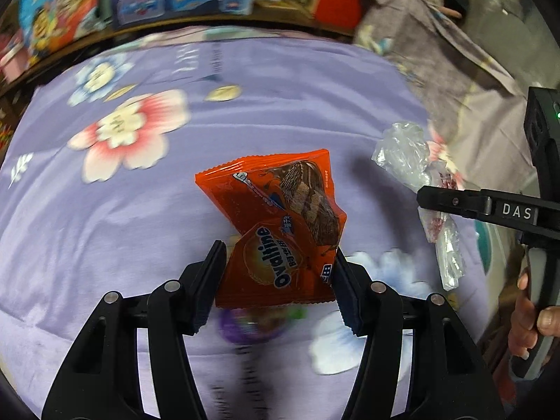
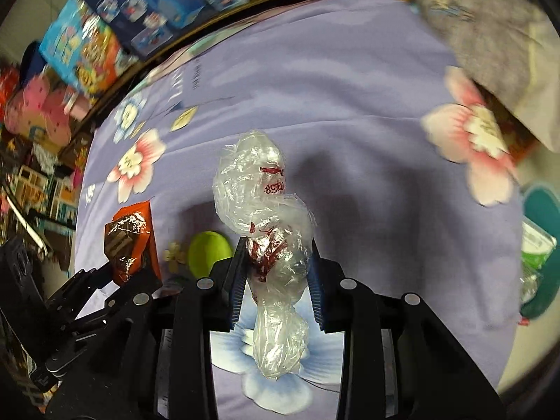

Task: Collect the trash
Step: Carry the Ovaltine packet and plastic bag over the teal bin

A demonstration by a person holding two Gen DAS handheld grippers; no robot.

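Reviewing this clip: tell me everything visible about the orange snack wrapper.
The orange snack wrapper is a glossy foil-like packet printed with "Ovaltine" in white letters and a picture of brown biscuits. Its top edge is crimped and its body is creased and twisted in the middle. It is clamped at its lower half between the two black pads of the left tool, lifted clear above the purple flowered bedsheet. From the right wrist view, its shiny brown side shows. Nothing but the tool touches it.
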